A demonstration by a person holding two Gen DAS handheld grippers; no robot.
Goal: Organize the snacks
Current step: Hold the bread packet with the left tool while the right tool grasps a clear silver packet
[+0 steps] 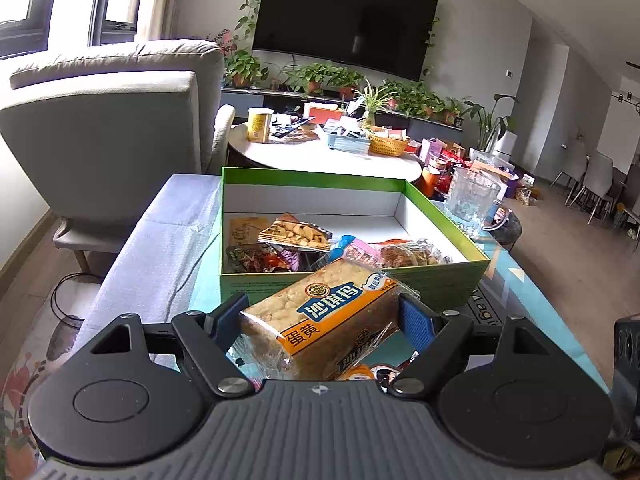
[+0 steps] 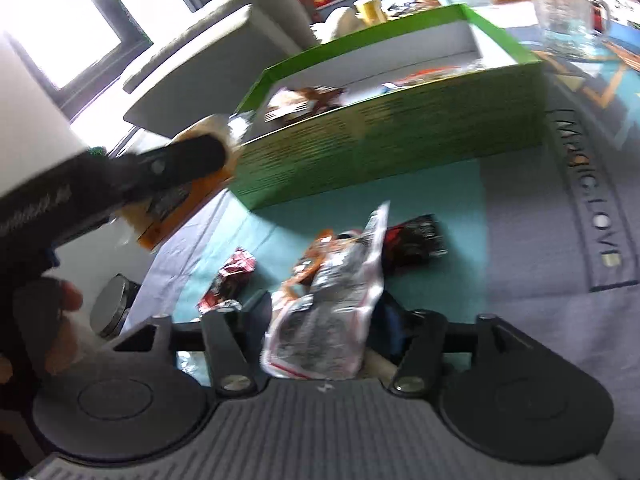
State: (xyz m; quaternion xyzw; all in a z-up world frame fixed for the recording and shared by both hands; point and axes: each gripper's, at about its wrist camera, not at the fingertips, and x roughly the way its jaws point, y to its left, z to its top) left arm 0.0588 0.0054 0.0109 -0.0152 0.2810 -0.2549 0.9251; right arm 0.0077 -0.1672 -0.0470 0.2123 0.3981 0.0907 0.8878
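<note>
green cardboard box (image 1: 436,280) on the table (image 1: 160,248), open-topped, half full of snack packets. orange-labelled cake pack (image 1: 320,326) just before it, clamped between left gripper (image 1: 326,320) fingers. silver packet (image 2: 328,320) between right gripper (image 2: 324,320) fingers; grip unclear through blur.

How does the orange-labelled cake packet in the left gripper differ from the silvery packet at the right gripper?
The thick, block-shaped orange-labelled cake packet is clear-wrapped with the cake showing; the silvery white foil packet is thin, crumpled and opaque. The cake packet is wedged between the left gripper's widely spread fingers; the foil packet stands between the right gripper's narrower fingers, grip unclear. Both are outside the green cardboard box.
</note>
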